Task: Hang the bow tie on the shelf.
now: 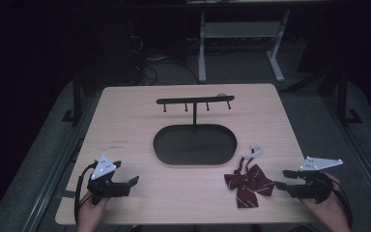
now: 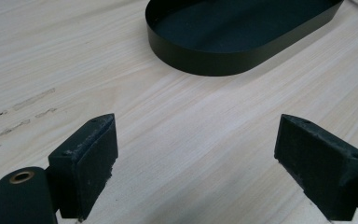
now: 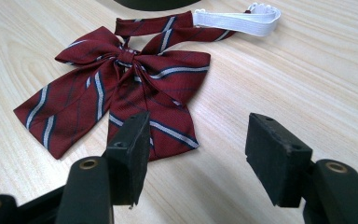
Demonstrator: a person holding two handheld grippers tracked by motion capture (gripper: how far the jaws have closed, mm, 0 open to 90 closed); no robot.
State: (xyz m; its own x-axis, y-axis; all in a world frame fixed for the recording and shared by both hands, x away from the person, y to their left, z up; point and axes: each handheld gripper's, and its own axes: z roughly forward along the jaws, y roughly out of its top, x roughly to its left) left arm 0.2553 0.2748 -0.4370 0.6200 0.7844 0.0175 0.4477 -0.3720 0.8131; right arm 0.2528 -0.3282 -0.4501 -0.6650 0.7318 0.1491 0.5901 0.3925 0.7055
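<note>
A light wooden table (image 1: 140,125) stands in a dark room. In the middle sits a black oval tray (image 1: 194,144) with a thin post and a bar of small hooks (image 1: 194,101) on top. A dark red bow tie (image 1: 249,184) with pale stripes lies flat near the right front edge, its white strap (image 1: 254,151) pointing toward the tray. The right gripper (image 1: 279,179) is just beside the bow tie, not touching it. The left gripper (image 1: 134,182) rests well apart, near the left front corner.

Lab test bench — pale wooden table (image 1: 125,121) on grey carpet in a darkened room, cables (image 1: 147,67) trailing on the floor behind, white metal desk frame (image 1: 241,38) beyond — instrumented handheld rig setup.
</note>
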